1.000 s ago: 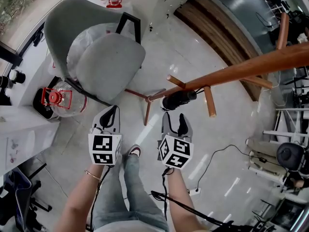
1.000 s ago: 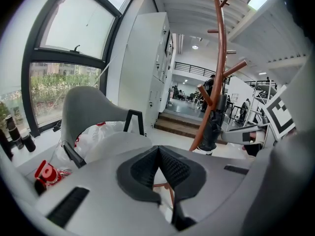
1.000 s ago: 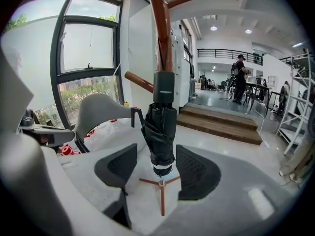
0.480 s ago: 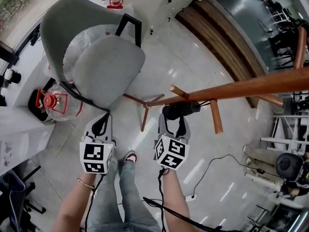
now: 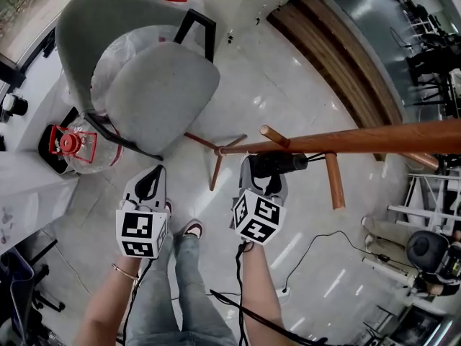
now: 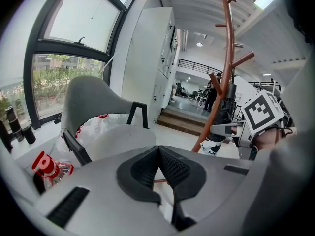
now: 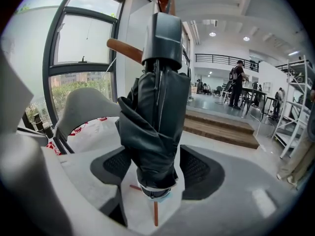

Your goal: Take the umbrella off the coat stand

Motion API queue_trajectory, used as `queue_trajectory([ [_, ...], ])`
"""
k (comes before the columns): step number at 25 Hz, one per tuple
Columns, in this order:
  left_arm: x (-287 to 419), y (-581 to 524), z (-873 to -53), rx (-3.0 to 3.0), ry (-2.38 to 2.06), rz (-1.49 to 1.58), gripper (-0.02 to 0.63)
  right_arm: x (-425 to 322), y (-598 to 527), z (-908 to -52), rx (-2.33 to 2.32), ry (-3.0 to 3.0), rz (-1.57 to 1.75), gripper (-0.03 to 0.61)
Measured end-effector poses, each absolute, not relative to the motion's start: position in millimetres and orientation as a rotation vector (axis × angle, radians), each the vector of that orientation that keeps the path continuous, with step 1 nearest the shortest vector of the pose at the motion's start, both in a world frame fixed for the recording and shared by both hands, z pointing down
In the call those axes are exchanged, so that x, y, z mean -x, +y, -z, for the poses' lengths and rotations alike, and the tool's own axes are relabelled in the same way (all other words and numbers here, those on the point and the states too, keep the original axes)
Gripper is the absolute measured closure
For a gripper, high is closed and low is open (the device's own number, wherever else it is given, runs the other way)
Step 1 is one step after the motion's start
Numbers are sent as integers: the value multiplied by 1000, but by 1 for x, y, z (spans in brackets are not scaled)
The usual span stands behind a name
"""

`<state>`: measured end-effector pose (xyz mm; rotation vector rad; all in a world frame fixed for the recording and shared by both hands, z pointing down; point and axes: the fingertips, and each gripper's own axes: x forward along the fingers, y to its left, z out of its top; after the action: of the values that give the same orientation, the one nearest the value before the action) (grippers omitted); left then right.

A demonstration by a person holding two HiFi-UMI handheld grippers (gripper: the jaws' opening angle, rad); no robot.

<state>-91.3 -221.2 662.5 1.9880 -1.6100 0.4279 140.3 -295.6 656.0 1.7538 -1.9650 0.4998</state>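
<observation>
Umbrella not yet off; grip and lift remain, I think.
My right tongs [image 7: 153,167], which have just been opening, stand apart around the folded black fabric umbrella [image 7: 155,117] on the brown wooden coat stand [image 5: 360,139]; left tongs [image 6: 158,151] together, empty.

The umbrella [image 5: 277,164] is hung on the coat stand [image 5: 374,139]. The chair [image 5: 162,96] is set left of the stand, and a bag [image 5: 130,49] is laid on it.

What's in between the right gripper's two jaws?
The folded black umbrella, seen in the right gripper view. The right gripper has just been opening its jaws.
</observation>
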Motion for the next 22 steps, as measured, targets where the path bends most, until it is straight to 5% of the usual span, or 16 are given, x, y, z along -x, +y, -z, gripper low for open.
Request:
queue_trajectory([
  [22,105,-225,-668,-1954,-1649,-444,617,-141,-297,-659,-1746,-1952,-527,336],
])
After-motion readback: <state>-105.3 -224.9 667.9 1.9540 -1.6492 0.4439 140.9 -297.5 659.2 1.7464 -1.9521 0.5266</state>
